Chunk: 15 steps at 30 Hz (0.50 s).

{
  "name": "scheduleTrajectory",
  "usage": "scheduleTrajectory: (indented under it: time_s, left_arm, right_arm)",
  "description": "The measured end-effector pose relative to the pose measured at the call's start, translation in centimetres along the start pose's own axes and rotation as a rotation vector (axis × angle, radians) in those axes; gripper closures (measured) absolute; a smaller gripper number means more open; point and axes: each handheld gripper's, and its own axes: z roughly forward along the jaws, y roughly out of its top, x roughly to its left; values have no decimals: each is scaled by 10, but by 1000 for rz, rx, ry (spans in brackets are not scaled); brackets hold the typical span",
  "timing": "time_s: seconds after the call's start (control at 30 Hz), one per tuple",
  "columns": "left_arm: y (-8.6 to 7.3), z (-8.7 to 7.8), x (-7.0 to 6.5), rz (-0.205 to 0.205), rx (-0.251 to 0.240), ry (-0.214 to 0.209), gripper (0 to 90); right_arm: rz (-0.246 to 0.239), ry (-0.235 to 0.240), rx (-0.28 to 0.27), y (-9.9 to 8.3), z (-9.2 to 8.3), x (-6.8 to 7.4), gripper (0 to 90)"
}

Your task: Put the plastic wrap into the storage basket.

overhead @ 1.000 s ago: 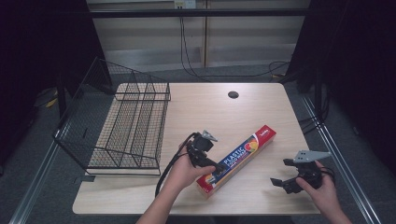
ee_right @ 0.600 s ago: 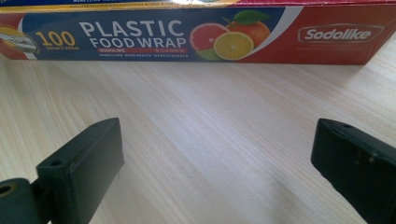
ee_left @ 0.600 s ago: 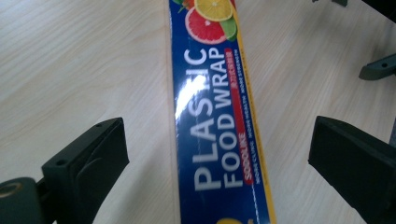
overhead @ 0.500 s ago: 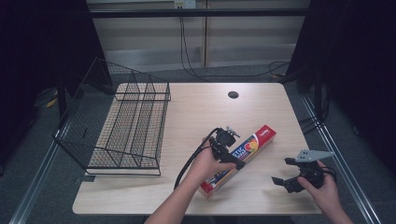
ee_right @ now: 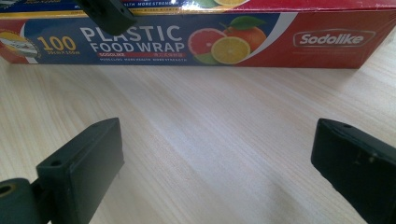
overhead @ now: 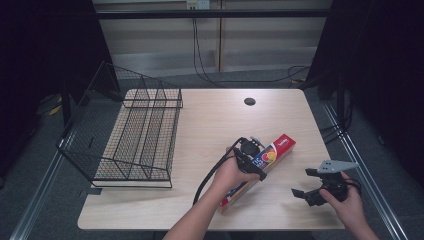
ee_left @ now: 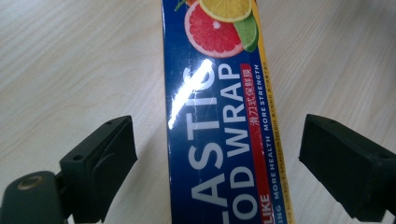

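High view: long red-and-blue cardboard box of plastic food wrap (overhead: 260,167) lies flat and diagonal on the light wood surface (overhead: 210,120), right of centre. Left tool (overhead: 252,165) sits over the box's middle, hand (overhead: 231,174) behind it, black cable (overhead: 210,175) looping off toward the near edge. Right tool (overhead: 320,187) hovers near the near-right corner, well apart from the box, grey three-cornered plate on top. Black wire-mesh rack (overhead: 135,135) stands on the left side of the surface, overhanging its left edge. Small dark round hole (overhead: 249,101) near the far edge.

Left gripper view: box (ee_left: 224,130) runs straight up between the two black jaws. Jaws have just been closing in on it, but there's bare wood on both sides between pads and box. Not gripping, released.

Right gripper view: right tool spread wide, nothing but bare wood between the jaws. Box (ee_right: 210,39) lies across the top, side panel facing the camera, "PLASTIC FOOD WRAP" legible. One black jaw of the left tool comes down at the box's upper edge, top left.
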Motion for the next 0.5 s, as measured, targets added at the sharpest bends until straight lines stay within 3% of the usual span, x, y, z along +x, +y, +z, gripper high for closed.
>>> scheduleTrajectory:
  time_s: [0.03, 0.07, 0.5]
  left_arm:
    - [1, 0, 1, 20, 23, 1, 132]
    - [1, 1, -1, 2, 17, 2, 131]
    - [7, 12, -7, 12, 39, 28, 250]
  right_arm:
    - [-1, 2, -2, 0, 0, 0, 18]
    - [0, 2, -4, 0, 0, 0, 18]
    - [1, 6, -5, 0, -1, -1, 18]
